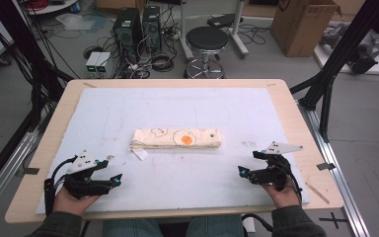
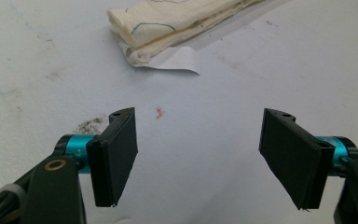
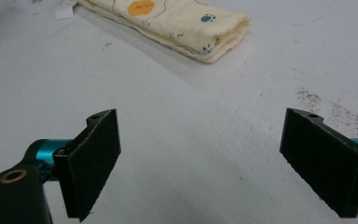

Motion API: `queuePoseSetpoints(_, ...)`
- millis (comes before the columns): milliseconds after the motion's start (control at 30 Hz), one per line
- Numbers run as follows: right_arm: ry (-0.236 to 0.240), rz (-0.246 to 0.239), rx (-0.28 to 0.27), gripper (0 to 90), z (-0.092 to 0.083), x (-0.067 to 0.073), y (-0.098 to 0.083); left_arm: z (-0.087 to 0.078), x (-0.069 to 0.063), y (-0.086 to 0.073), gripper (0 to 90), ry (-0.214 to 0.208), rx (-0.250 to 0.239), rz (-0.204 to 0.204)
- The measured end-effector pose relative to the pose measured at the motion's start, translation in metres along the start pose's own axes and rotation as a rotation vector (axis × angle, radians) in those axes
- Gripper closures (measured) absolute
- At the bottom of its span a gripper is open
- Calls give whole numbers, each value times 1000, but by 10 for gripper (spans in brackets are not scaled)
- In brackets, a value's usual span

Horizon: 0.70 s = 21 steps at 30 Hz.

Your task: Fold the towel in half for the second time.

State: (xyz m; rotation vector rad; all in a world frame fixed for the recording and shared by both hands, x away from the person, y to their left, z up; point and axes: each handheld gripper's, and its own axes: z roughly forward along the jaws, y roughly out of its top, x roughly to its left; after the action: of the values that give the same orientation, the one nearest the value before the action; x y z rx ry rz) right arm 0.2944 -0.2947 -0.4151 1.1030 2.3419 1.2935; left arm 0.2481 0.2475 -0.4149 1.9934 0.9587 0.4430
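A folded cream cloth (image 1: pixel 176 138) with an orange dot and small prints lies lengthwise in the middle of the white mat (image 1: pixel 177 103). A white label (image 1: pixel 140 154) sticks out at its left end. My left gripper (image 1: pixel 113 170) rests open near the mat's front left, short of the cloth (image 2: pixel 168 23) and its label (image 2: pixel 179 60). My right gripper (image 1: pixel 248 163) stands open near the front right, with the cloth's right end (image 3: pixel 182 25) ahead of it. Nothing lies between either pair of jaws.
The mat lies on a wooden table (image 1: pixel 296 123). A thin wooden stick (image 1: pixel 317 192) rests near the table's front right corner. Beyond the table stand a black stool (image 1: pixel 206 47), computer towers (image 1: pixel 138 29), a cardboard box (image 1: pixel 303 22) and black frame posts (image 1: pixel 343 44).
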Motion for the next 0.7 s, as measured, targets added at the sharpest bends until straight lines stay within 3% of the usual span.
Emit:
queuePoseSetpoints(367,-4,0,11,116,-2,2,-9,-2,-4,-5,269,-3,2,5)
queuePoseSetpoints(600,-2,2,-1,117,-3,2,-10,0,1,-8,267,-5,1,-17)
queuePoseSetpoints(700,1,1,-2,116,-2,2,-10,0,3,-8,266,-2,3,-8)
